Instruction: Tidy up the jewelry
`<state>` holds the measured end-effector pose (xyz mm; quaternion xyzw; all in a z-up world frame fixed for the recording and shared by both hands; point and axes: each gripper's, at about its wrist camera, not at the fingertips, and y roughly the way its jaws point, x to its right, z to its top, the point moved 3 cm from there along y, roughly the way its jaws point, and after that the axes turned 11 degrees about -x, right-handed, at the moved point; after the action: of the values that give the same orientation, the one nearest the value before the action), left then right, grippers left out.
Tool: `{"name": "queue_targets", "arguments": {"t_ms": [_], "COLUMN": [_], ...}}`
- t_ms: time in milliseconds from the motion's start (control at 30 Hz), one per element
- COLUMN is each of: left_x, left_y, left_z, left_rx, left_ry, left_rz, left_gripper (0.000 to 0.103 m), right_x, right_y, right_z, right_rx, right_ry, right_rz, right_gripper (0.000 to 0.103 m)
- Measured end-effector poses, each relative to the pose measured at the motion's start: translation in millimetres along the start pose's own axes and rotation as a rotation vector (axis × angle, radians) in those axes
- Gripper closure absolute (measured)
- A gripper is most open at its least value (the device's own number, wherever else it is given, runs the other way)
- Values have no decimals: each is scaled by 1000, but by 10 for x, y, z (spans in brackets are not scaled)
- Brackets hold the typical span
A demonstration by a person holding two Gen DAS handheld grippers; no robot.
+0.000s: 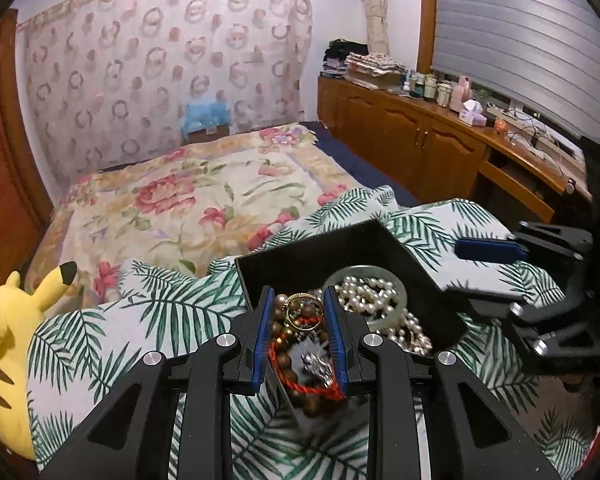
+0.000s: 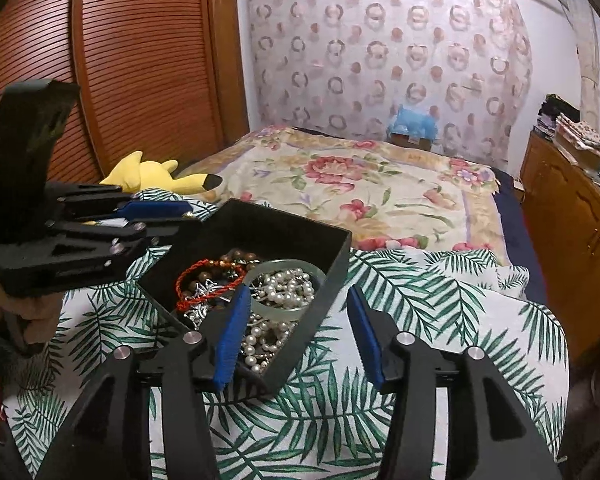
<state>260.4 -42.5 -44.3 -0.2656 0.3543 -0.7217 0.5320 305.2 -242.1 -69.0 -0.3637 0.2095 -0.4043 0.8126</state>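
Note:
A black jewelry box point(image 1: 380, 242) point(image 2: 300, 236) sits on a palm-leaf cloth point(image 2: 400, 300) on the bed. It holds a pearl necklace point(image 1: 370, 294) point(image 2: 288, 286), a pale jade bangle point(image 1: 398, 304) point(image 2: 278, 312), a red cord bracelet point(image 1: 300, 384) point(image 2: 208, 276), brown wooden beads point(image 1: 290, 334), a gold ring point(image 1: 302, 312) and a silver piece point(image 1: 318, 368). My left gripper point(image 1: 296, 300) hangs over the box, jaws partly open around the ring and beads without gripping. My right gripper point(image 2: 296, 300) is open, straddling the box's near right wall. In the left wrist view it point(image 1: 466, 268) is at the right.
A yellow Pikachu plush point(image 1: 8, 344) point(image 2: 156, 174) lies left of the cloth. A floral blanket point(image 2: 360, 192) covers the bed beyond. A wooden sideboard point(image 1: 420, 136) with bottles and folded cloth runs along the right. A slatted wooden wardrobe door point(image 2: 140, 60) stands at the left.

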Motion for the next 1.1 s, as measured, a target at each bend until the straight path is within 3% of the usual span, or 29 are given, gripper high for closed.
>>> {"name": "queue_targets", "arguments": {"t_ms": [333,467,567,733,1100], "left_x": [-7,-14,-22,-3,33], "left_y": [50,-22,-105,-268,-615], "left_z": [5,-16,-87,-262,-696], "left_rx": [-16,-5,-5,-3,-10], "left_ry": [-25,-43,-64,-88,-139], "left_rz": [17,25,35,66,145], "left_gripper": [78,43,28,13,8], "right_x": [56,43,11,-61,-210], "right_y": [-90,-150,-209,-323,-550], "right_z": [-158,-221,-282,-377,-645], "right_rx": [0,6,16,36,61], "right_ry": [46,59,74,96,168], "right_rz": [-30,-49,-61,-83,-125], "right_gripper": [31,23,14,3,3]}}
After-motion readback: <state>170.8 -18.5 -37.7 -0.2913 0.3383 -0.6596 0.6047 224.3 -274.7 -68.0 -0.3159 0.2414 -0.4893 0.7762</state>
